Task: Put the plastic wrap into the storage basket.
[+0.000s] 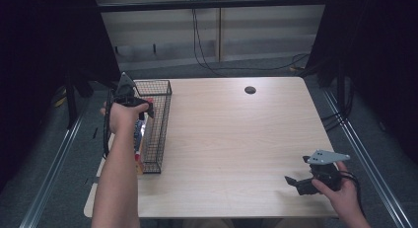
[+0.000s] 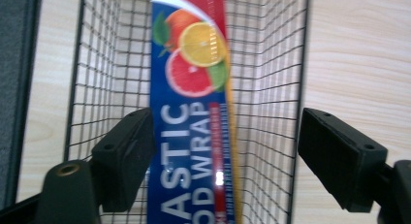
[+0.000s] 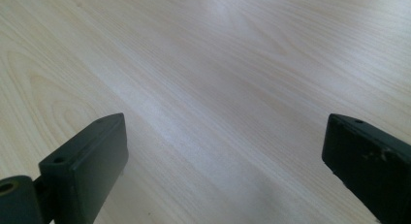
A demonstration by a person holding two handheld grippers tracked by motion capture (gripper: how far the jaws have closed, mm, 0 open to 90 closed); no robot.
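The left gripper (image 2: 225, 151) hovers wide open and empty over the wire basket (image 2: 271, 88), straddling the plastic wrap box (image 2: 191, 112) lying lengthwise directly below, while the right gripper (image 1: 308, 181), also open and empty, rests well apart on the tabletop (image 1: 236, 139).

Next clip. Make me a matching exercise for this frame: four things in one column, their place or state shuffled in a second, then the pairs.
Things:
1. plastic wrap box
2. left gripper
3. right gripper
4. wire basket

Places or states:
A. open, above bare wood at the near right of the table
B. at the table's left edge
C. lying inside the basket
D. open, above the basket

Pairs: 1-C, 2-D, 3-A, 4-B
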